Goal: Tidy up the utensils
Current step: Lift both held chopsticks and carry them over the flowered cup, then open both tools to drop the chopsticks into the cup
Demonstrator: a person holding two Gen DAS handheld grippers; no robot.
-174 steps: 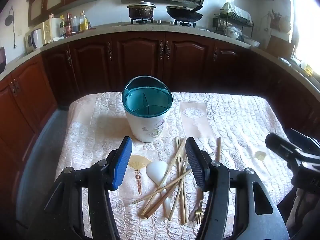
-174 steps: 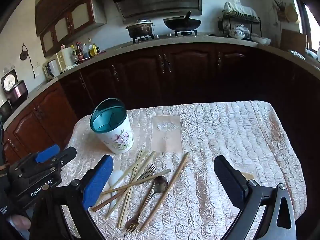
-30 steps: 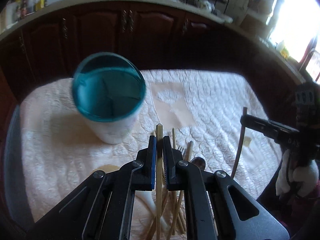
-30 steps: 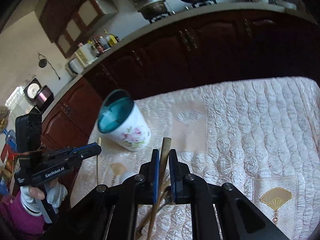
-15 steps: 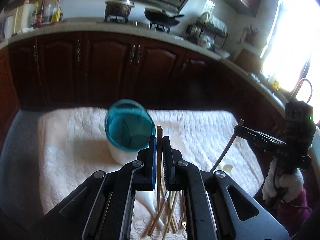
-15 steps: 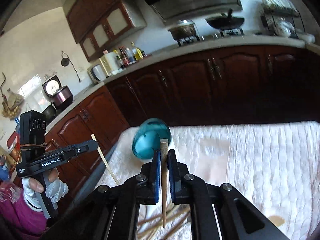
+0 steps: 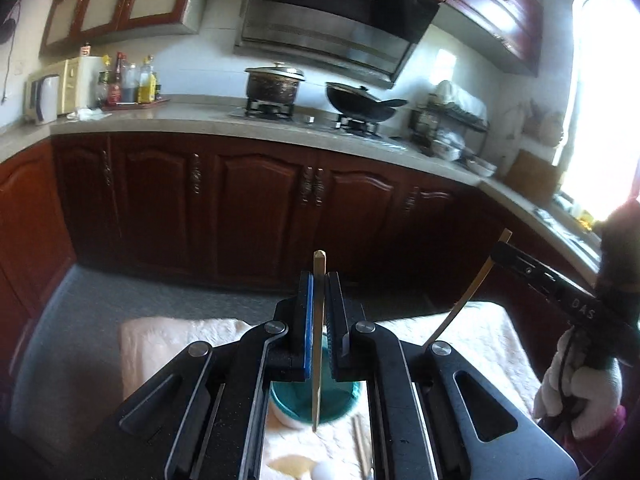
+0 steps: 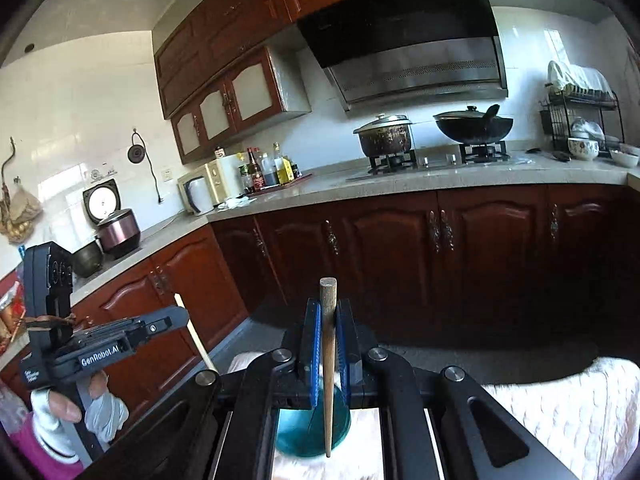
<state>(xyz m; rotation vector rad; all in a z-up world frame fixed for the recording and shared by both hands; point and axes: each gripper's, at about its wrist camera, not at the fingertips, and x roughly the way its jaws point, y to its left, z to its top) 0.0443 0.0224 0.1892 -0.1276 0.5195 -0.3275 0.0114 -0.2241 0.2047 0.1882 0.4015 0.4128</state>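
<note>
Above the teal holder [image 7: 316, 400], a chopstick [image 7: 319, 320] clamped upright in each tool [image 7: 319, 284].

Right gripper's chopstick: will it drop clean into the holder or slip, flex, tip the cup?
The dark chopstick looks straight and rigid, so flex is unlikely. It's round and tapered, pinched only near its top by the right gripper, so it could pivot. Its tip hangs over the teal utensil holder; tipping seems unlikely.

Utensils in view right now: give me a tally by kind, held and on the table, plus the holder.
Chopsticks held: 2, one in the left hand-held gripper (chopstick), one in the right hand-held gripper (chopstick)
Chopsticks on the table: at least 1
White spoon: 1, partly visible
Holder: 1
Total: 5 visible; the grippers hide the rest.
</note>
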